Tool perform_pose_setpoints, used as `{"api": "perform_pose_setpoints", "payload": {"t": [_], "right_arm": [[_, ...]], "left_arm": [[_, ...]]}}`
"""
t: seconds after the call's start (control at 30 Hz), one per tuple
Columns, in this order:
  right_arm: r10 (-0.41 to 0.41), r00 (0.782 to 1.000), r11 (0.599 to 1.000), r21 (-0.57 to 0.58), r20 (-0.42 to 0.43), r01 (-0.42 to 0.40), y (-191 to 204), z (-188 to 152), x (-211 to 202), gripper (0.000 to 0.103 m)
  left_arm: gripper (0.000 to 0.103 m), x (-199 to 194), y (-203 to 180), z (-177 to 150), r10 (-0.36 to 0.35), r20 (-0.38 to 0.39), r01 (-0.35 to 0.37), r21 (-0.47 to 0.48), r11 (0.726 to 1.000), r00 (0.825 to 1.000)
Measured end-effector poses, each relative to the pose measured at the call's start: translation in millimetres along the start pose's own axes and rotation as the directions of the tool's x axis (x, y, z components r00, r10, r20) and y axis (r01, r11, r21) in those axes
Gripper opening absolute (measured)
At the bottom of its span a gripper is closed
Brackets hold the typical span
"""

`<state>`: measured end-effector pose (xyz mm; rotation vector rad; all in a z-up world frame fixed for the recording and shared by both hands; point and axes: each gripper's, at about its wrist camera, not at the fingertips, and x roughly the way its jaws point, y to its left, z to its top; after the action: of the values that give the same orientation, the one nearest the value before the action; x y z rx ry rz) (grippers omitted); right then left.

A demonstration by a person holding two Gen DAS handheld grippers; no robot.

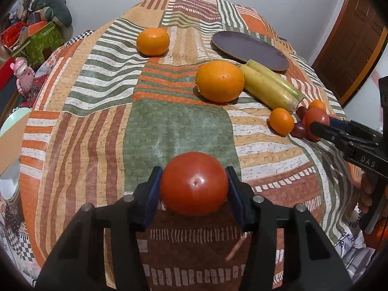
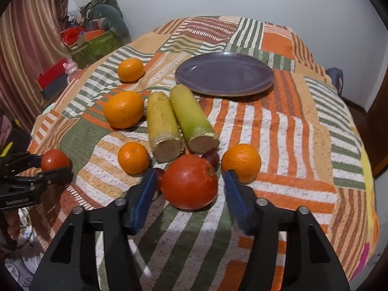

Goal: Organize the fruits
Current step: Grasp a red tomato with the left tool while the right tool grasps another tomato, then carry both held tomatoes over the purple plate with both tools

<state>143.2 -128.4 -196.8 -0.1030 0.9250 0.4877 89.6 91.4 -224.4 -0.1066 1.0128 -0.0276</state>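
Lying over the table: a patchwork cloth (image 2: 278, 131) of orange, green and white stripes. Standing far left by the wall: a green box (image 2: 97, 46) holding red clutter, a grey-green cushion (image 2: 114, 19) leaning behind it. Sitting nearer on the left: a pink toy (image 1: 23, 74). Showing far right: a brown door (image 1: 351, 46).
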Motion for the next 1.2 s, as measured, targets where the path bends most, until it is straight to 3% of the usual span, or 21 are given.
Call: {"api": "perform_pose_setpoints", "payload": {"t": [0.23,0.6,0.9,1.2], "right_arm": [[0.048,0.999,0.997,0.066,-0.017,-0.047,-9.3,-4.2,6.0,0.049],[0.046,0.999,0.998,0.041,-0.010,-0.045,-5.5,-1.7,0.7,0.045],[0.037,0.994,0.999,0.020,0.102,-0.040,-6.3,17.7,-33.5,0.045],[-0.005,0.974,1.000,0.010,0.228,0.003,-16.8,51.4,-61.1,0.045]], "left_arm": [[0.051,-1.3,2.3,2.9,0.005,0.002,-0.005,0.002,1.000,1.000],[0.050,-17.9,-2.5,17.1,0.006,0.056,-0.007,0.018,1.000,0.998],[0.050,-40.4,-19.0,53.0,-0.010,0.157,0.001,0.060,0.998,0.987],[0.050,-51.1,-36.4,105.4,-0.015,0.254,-0.010,0.095,0.995,0.967]]}}
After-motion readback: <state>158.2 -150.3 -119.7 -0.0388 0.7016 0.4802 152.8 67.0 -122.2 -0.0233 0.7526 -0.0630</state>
